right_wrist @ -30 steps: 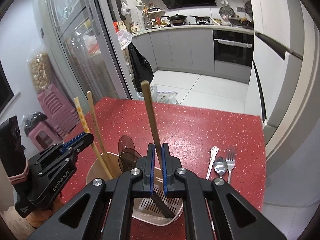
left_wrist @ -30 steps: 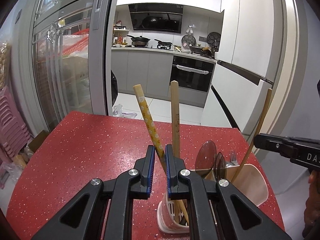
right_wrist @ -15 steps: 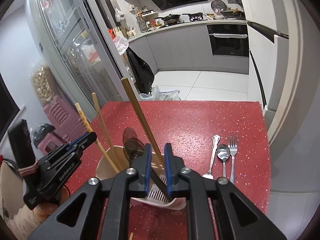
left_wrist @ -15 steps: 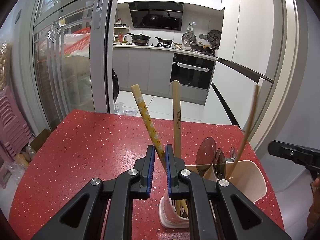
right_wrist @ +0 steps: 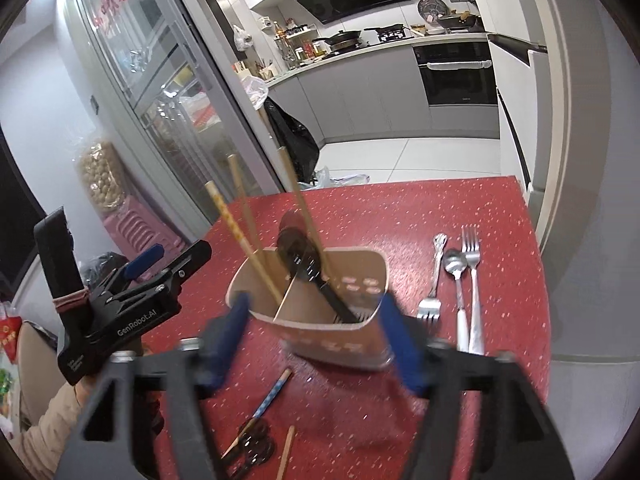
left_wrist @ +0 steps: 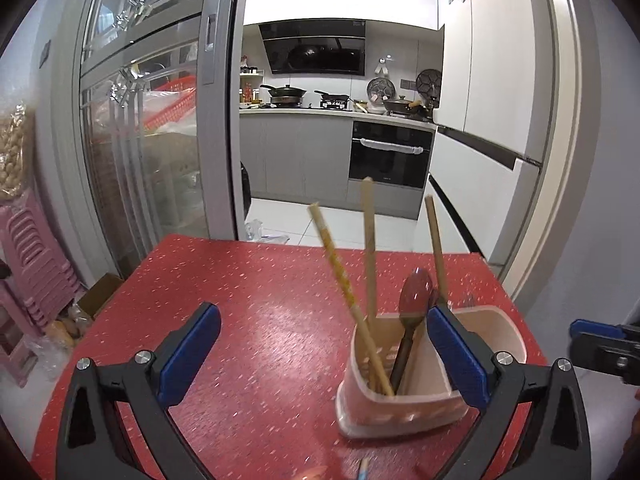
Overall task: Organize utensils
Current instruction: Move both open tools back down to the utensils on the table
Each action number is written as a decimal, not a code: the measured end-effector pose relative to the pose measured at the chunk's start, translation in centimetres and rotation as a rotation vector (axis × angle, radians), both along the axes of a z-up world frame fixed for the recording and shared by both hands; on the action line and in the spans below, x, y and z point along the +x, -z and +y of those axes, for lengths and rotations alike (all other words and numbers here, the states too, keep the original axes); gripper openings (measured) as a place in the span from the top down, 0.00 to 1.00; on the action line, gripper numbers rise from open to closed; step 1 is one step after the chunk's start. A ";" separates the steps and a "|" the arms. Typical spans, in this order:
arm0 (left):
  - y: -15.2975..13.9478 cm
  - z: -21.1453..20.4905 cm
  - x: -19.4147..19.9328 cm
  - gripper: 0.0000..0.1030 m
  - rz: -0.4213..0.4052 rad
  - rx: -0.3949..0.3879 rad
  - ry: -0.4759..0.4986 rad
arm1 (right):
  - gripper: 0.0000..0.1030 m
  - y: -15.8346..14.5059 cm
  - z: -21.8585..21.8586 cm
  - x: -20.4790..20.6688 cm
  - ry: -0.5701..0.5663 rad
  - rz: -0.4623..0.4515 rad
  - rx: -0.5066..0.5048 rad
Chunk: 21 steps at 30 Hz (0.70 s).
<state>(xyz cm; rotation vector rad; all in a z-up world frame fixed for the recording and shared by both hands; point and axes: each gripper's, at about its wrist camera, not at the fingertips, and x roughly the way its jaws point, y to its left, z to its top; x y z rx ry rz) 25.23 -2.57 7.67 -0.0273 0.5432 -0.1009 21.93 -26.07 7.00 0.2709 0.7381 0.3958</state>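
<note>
From the left wrist view, the left gripper (left_wrist: pixel 322 354) has its blue-padded fingers (left_wrist: pixel 192 346) spread wide apart with nothing between them, above a red speckled tabletop (left_wrist: pixel 240 300). On that tabletop, toward the right finger, stands a cream plastic utensil holder (left_wrist: pixel 404 408), and in it lean a patterned yellow chopstick (left_wrist: pixel 340 276), two plain wooden chopsticks (left_wrist: pixel 369 248) and a dark long-handled spoon (left_wrist: pixel 414 312). Beyond the table edge a white tiled floor (left_wrist: pixel 320 220) runs to grey kitchen cabinets (left_wrist: pixel 296 156) with a black built-in oven (left_wrist: pixel 390 156), a black range hood (left_wrist: pixel 316 48) over pans on the hob, and tall white cupboard doors (left_wrist: pixel 496 80) on the right; a glass sliding door (left_wrist: pixel 136 140) and stacked pink plastic stools (left_wrist: pixel 28 248) fill the left. From the right wrist view, the right gripper (right_wrist: pixel 316 340), motion-blurred, likewise has its fingers (right_wrist: pixel 230 332) apart and empty, straddling the near side of the same holder (right_wrist: pixel 336 340), whose divider separates the chopsticks from the spoon. To the holder's right two silver forks (right_wrist: pixel 472 280) and a silver spoon (right_wrist: pixel 456 280) lie side by side on the table (right_wrist: pixel 400 208). In front of the holder lie a blue-patterned chopstick (right_wrist: pixel 272 396), a plain wooden stick (right_wrist: pixel 286 452) and a small dark object, too blurred to tell. The left gripper (right_wrist: pixel 176 256) appears at the left, held beside the table. A black rubbish bag (right_wrist: pixel 294 140) sits by the sliding door.
</note>
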 end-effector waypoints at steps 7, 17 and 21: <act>3.3 2.4 -3.3 0.00 0.156 0.039 0.019 | 0.24 2.7 1.6 -3.3 -0.024 0.091 -0.032; 11.0 4.1 -9.8 0.00 0.364 0.067 0.069 | 0.24 9.8 4.5 -7.3 -0.045 0.310 -0.088; 12.6 4.2 -11.3 0.00 0.403 0.088 0.107 | 0.24 11.4 5.4 -8.3 -0.046 0.356 -0.109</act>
